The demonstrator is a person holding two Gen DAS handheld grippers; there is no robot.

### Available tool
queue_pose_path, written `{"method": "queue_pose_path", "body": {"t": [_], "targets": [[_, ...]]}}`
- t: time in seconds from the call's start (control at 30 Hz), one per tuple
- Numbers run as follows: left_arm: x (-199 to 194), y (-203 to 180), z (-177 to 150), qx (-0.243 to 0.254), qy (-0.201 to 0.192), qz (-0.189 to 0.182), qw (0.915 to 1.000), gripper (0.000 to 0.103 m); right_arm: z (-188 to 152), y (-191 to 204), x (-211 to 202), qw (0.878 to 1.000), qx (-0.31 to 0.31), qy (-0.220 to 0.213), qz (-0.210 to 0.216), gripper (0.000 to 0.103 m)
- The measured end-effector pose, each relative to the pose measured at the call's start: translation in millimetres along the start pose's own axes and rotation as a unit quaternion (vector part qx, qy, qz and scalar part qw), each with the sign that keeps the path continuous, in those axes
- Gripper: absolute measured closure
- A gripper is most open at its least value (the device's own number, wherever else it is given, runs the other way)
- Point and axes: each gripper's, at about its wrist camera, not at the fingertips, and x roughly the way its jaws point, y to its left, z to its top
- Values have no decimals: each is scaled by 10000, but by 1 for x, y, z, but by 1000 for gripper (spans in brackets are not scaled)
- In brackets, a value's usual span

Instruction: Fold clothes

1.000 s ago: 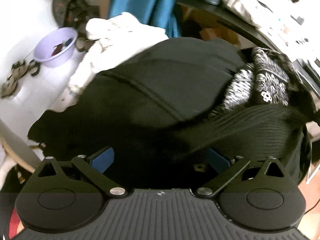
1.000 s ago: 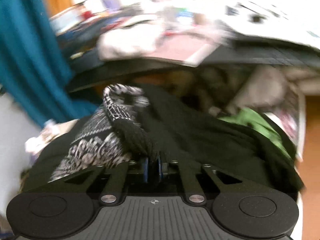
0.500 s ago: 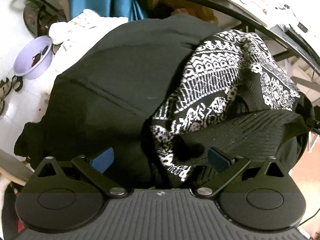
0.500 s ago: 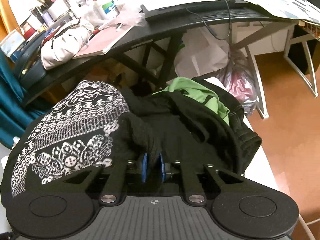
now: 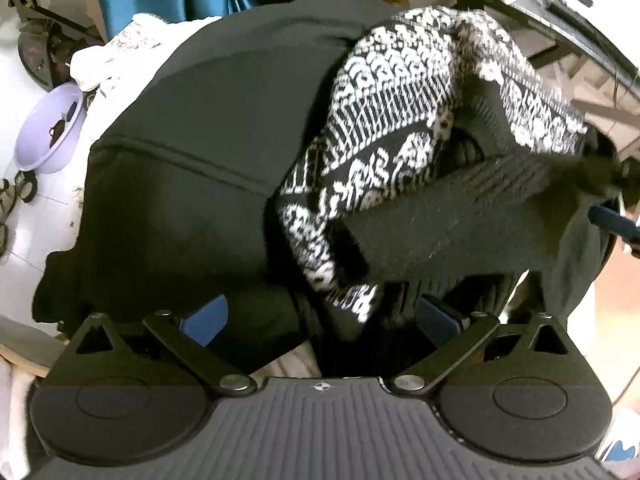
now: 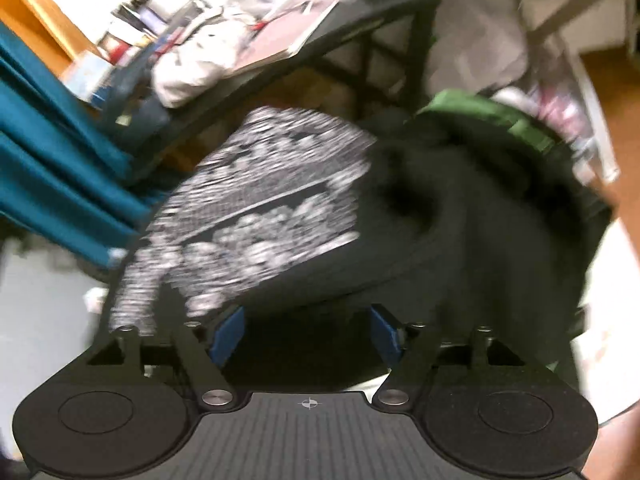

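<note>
Clothes: black-and-white patterned knit garment (image 5: pixel 384 120) bunched atop plain black cotton top (image 5: pixel 208 152). Both hand-held grippers, left (image 5: pixel 320 316) and right (image 6: pixel 306 330), spread wide, gripping nothing. Best spread flat before folding.

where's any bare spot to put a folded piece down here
Little is free. The clearest bare patch is white floor left of the black garment, beside the lilac bowl. The pile itself, with the patterned cloth and green garment, is crowded, as is the desk behind.
</note>
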Motion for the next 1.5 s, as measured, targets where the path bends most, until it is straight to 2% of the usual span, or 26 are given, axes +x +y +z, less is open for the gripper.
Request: {"method": "queue_pose_path", "body": {"t": [0.03,0.13,0.2,0.27,0.33,0.4,0.53,0.63,0.8,0.87,0.93,0.97,1.03,1.1,1.17,1.27,1.3,1.33,1.5], "targets": [[0,0,-2,54,17,22,10000,1,-1,3,4,9999,101,41,87,13],[-1,0,-7,176,13,87,9998,1,-6,10,17,9984,406,166,349,8],[-1,2,-10,226,43,138,9996,1,-5,11,31,9976,547,286,321,9],[2,3,-13,267,132,183,9994,1,-6,12,37,9981,496,278,241,26],[4,3,-17,331,202,196,9991,1,-7,12,34,9991,339,101,247,60],[4,3,-21,393,227,204,9988,1,-8,5,28,9991,332,-111,242,76],[1,5,-23,479,171,211,9985,1,-12,-26,5,9933,856,-768,-109,79],[0,7,-23,513,141,211,9984,1,-17,-50,-9,9832,1382,-1158,-270,79],[7,9,-24,577,193,199,9979,1,-30,-78,-25,9700,1916,-1307,-728,76],[11,9,-24,619,230,204,9976,1,-38,-84,-29,9676,1981,-1329,-825,75],[13,7,-25,661,267,208,9972,1,-46,-86,-36,9638,1929,-1464,-1114,77],[13,5,-26,685,272,217,9970,1,-50,-86,-41,9590,1890,-1625,-1352,79],[13,4,-26,733,250,274,9966,1,-56,-89,-49,9458,1910,-1975,-1731,94],[13,3,-25,764,236,315,9963,1,-57,-95,-55,9393,2072,-2079,-1779,93],[13,4,-23,739,241,300,9965,1,-54,-100,-57,9409,2157,-2020,-1657,92],[14,4,-22,745,228,334,9964,1,-49,-90,-61,9420,1898,-2159,-1731,92],[14,4,-21,765,221,367,9961,1,-47,-84,-61,9434,1764,-2240,-1695,88],[15,3,-21,785,221,392,9959,1,-45,-78,-62,9451,1624,-2316,-1636,78],[14,13,-22,600,245,500,9966,1,-32,-50,-38,9742,823,-1885,-928,56]]}}
